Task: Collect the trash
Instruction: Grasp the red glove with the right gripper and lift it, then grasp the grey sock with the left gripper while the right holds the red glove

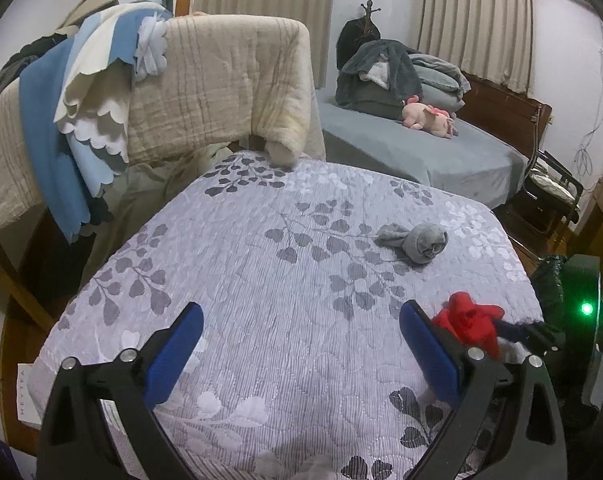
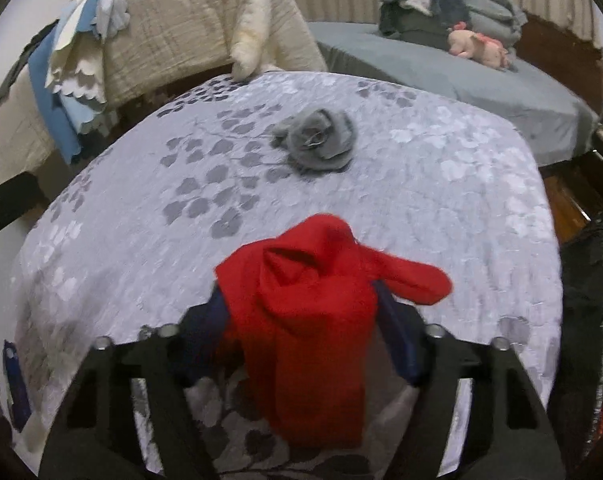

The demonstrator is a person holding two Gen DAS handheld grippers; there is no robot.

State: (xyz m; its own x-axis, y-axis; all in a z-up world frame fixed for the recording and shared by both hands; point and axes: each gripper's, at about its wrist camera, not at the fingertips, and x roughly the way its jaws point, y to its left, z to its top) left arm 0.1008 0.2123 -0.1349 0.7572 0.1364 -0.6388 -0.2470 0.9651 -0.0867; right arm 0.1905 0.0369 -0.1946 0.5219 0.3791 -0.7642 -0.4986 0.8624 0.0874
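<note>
My right gripper (image 2: 301,316) clamps the red cloth (image 2: 313,320) above the bed (image 2: 461,200); left gripper (image 1: 301,344) gapes empty

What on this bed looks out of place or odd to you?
Two balled-up cloth items lie loose on the leaf-patterned bedspread: a grey rolled bundle near the middle, and a red one between the right gripper's fingers. Behind, blankets hang untidily over a frame. Nothing looks spilled or damaged.
</note>
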